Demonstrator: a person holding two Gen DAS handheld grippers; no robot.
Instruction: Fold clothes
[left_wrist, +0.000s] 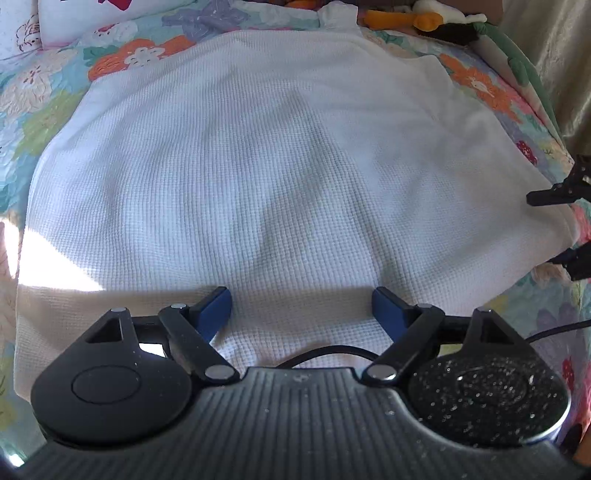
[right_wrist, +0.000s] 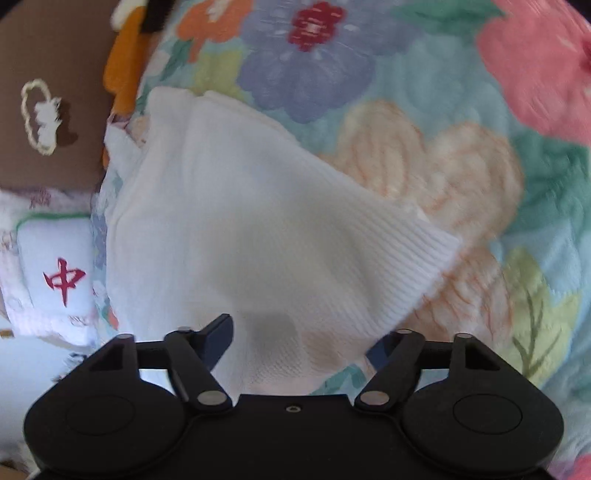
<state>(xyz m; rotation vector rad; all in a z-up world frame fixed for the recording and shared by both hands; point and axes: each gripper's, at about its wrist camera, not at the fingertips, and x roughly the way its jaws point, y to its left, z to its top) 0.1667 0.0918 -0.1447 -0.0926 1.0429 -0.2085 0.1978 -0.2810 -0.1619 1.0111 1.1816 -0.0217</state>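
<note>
A white waffle-knit garment (left_wrist: 266, 166) lies spread flat on a floral bedspread (left_wrist: 48, 96). My left gripper (left_wrist: 301, 308) is open, its blue fingers apart just over the garment's near part, holding nothing. My right gripper (right_wrist: 299, 339) is open over a folded corner of the same garment (right_wrist: 236, 221), whose ribbed hem (right_wrist: 424, 251) lies to the right; the cloth runs between the fingers. The right gripper's fingers also show at the right edge of the left wrist view (left_wrist: 561, 229), at the garment's right corner.
A white pillow with a red character (right_wrist: 62, 277) lies left of the garment. A brown cushion (right_wrist: 48, 110) and orange-and-white plush toys (left_wrist: 413, 18) sit at the bed's head. The floral bedspread (right_wrist: 461, 129) extends right. A curtain (left_wrist: 554, 55) hangs at the bed's far right.
</note>
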